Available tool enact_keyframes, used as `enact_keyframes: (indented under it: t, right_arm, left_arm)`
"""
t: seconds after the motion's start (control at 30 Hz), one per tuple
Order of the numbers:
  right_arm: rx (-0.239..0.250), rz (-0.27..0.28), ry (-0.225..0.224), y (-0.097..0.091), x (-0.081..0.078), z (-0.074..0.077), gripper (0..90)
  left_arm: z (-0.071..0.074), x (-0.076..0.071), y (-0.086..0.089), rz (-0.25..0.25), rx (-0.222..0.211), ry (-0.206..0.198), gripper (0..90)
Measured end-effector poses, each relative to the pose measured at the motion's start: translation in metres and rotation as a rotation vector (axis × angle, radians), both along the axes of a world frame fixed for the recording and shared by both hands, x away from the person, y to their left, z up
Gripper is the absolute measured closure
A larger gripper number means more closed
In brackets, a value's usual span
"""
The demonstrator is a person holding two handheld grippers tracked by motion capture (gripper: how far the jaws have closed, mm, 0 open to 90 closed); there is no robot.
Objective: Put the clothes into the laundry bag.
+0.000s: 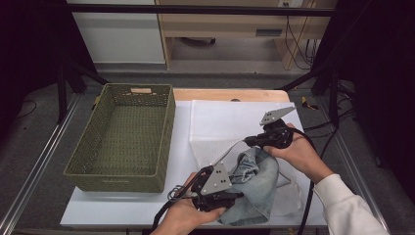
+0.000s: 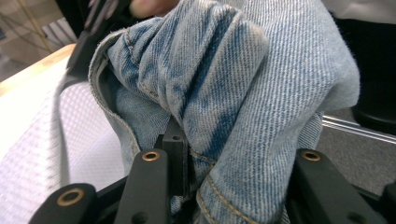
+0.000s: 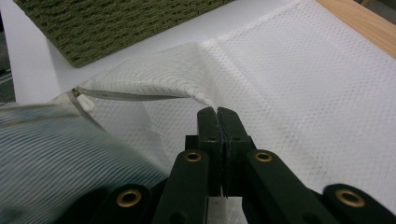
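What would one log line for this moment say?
left gripper: shut on denim garment | right gripper: shut on mesh laundry bag edge, holding it open | green basket: empty

Both grippers black: left gripper (image 1: 234, 195) and right gripper (image 1: 248, 142) each carry a grey three-cornered plate dotted with small holes. Black cables trail from both. Jaw links show brass-ringed pivots; white sleeve (image 1: 342, 205) on right arm.

a basket (image 1: 122, 139) is sitting at the left of the table (image 1: 225, 94), a mesh bag (image 1: 230, 122) is lying to its right, and bunched jeans (image 1: 257, 183) are resting on the bag's near part.
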State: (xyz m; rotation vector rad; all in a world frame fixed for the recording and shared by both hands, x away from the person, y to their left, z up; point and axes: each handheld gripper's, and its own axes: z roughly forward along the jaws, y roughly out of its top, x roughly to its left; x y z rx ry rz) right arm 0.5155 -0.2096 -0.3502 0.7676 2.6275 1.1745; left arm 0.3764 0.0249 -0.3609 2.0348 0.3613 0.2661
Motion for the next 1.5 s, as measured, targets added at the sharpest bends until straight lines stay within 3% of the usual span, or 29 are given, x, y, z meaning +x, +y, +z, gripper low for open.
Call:
enact_keyframes:
  t: [0.27, 0.77, 1.1, 1.23, 1.27, 1.5]
  right_arm:
    - [-0.009, -0.004, 0.002, 0.0, 0.0, 0.0, 89.4]
    - [-0.007, -0.01, -0.014, -0.001, -0.001, 0.0, 89.4]
    - [0.0, -0.001, -0.029, 0.0, -0.005, 0.008, 89.5]
    - [0.001, 0.006, -0.035, 0.001, -0.008, 0.012, 89.5]
    - [-0.003, 0.009, -0.035, 0.001, -0.008, 0.012, 89.5]
    - [0.001, 0.017, -0.04, 0.001, -0.012, 0.014, 89.5]
  left_arm:
    - [-0.008, 0.009, -0.003, -0.001, -0.007, 0.004, 62.2]
    - [-0.012, 0.011, -0.004, 0.03, -0.013, 0.015, 62.2]
    - [-0.023, 0.013, -0.002, 0.048, 0.009, 0.027, 62.1]
    - [-0.026, 0.016, -0.001, 0.068, 0.022, 0.036, 62.1]
    - [-0.027, 0.018, -0.001, 0.082, 0.031, 0.023, 62.0]
    - [-0.033, 0.025, -0.005, 0.093, 0.032, 0.036, 61.9]
